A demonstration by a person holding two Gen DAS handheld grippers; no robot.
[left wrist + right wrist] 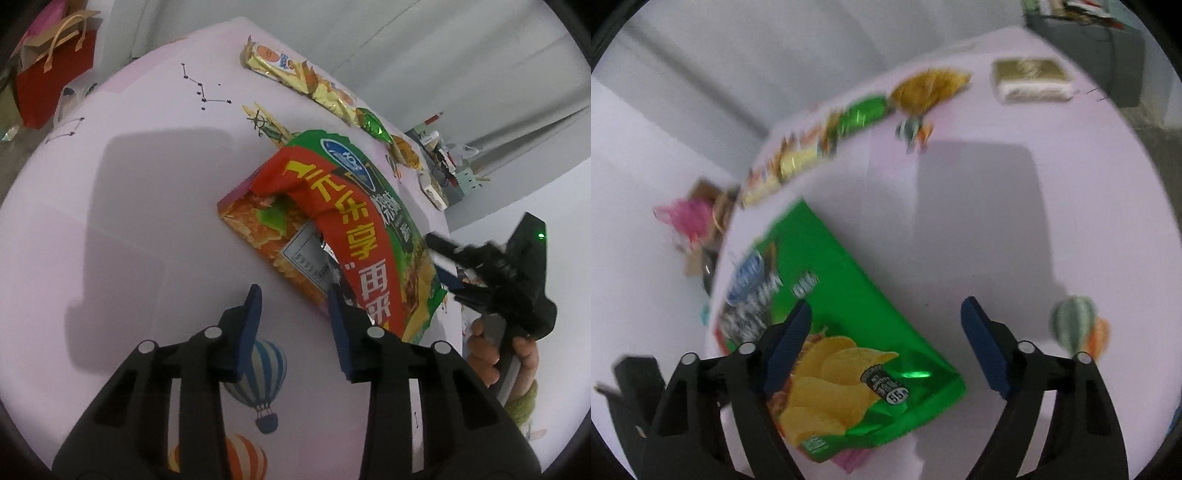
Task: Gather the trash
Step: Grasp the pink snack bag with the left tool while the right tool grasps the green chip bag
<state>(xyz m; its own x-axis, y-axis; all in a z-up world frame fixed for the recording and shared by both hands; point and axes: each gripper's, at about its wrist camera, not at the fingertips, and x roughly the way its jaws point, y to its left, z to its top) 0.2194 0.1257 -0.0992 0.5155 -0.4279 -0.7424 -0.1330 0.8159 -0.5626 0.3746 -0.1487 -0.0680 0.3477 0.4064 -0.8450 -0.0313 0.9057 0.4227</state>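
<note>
1. One green chip bag [849,332] lies flat on the pink tablecloth [147,184], atop an orange packet [258,229].
2. Left gripper [295,306] hovers near it, jaws apart, empty.
3. Right gripper [886,325], held in a hand [495,354], straddles the bag, jaws wide.

The worktop [129,221] is pale pink, printed with thin black constellation lines at 11 o'clock and striped hot-air balloons [260,376] in blue-white and orange at 6. The chip bag [849,314] is glossy green with yellow crisps; its other face shows a red band with yellow characters. Both tongs, left [295,325] and right [886,343], are black with dark-blue pads. A red paper bag [51,85] with tan handles sits at 10 o'clock.
</note>
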